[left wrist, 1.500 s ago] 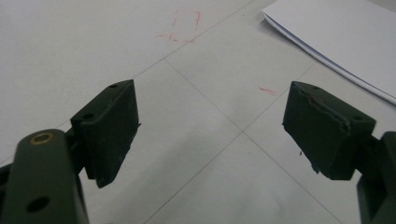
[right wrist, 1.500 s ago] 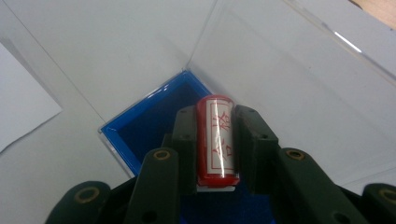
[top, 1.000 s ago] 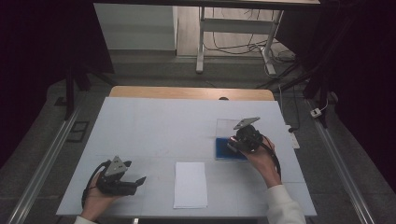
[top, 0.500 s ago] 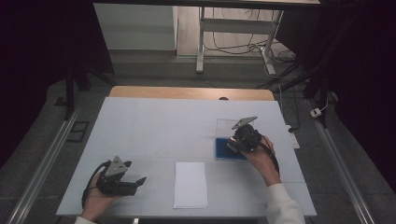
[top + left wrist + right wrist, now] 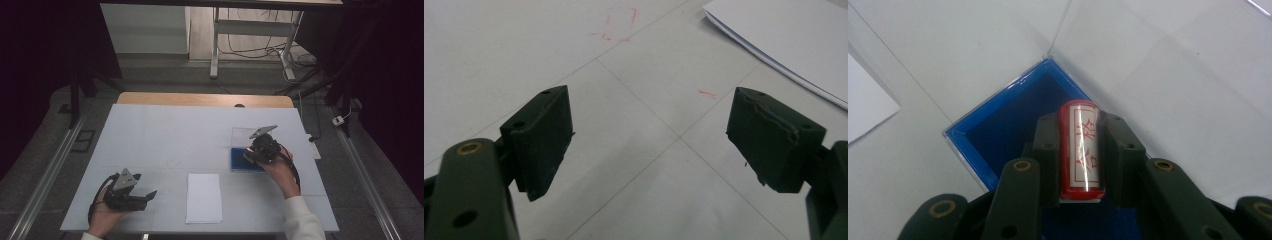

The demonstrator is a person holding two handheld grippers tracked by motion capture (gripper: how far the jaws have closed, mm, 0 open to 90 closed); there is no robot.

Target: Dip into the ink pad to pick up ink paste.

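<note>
While your right gripper (image 5: 1079, 150) clamps red stamp (image 5: 1081, 150) over blue ink pad (image 5: 998, 135), note: small, rigid, smooth barrel, likely slippery; grip mid-body. Left gripper (image 5: 649, 145) spread wide, empty, near paper (image 5: 204, 198).

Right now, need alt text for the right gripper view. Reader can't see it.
The right gripper is shut on a red stamp with a white label of red characters, over an open blue box. The box's clear lid is open behind it, and a paper corner shows at left.
</note>
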